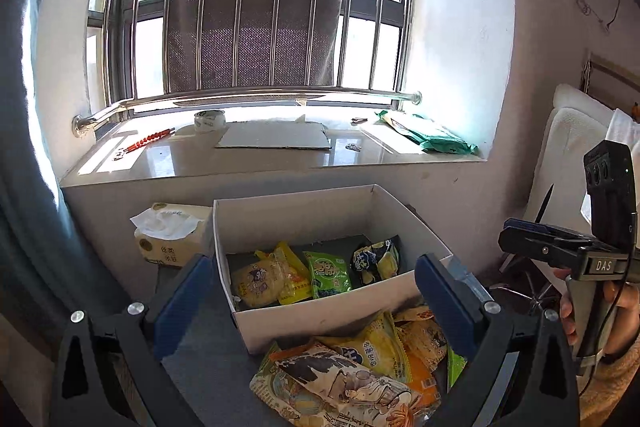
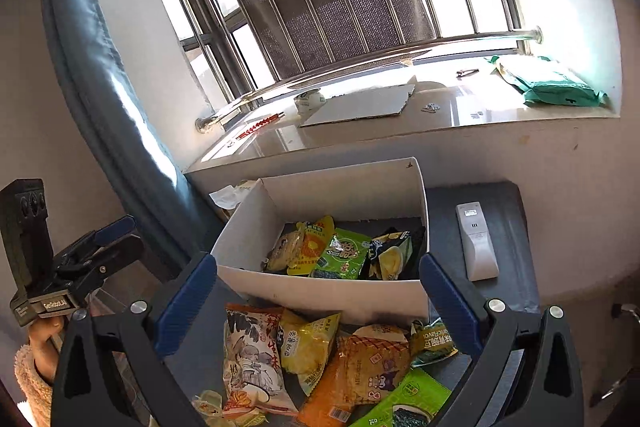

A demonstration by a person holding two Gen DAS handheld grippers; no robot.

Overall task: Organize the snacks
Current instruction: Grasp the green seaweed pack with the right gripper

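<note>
Both claws are open wide and hold nothing. The left claw hangs over the near wall of the white box. The right claw hangs over the same wall, a bit to the right.

Four snack bags lie flat in the box: a pale yellow one, a bright yellow one, a green one and a dark one. They sit side by side and fill the near part of the floor. The far part looks bare.

More snacks sit in a pile on the grey table, just in front of the box. The bags lie on top of each other. A big bag with a cartoon man lies on the left. A yellow bag is next to it.

The job looks about half done. The next step is likely to pick one bag from the pile. It is best to take a top bag, so the others do not slide. A claw should pinch the bag at an edge and not squash it. Then it should lift the bag high over the wall and set it down in the bare part.

A white remote lies to the right of the box. It is not a snack, so it should stay there.
</note>
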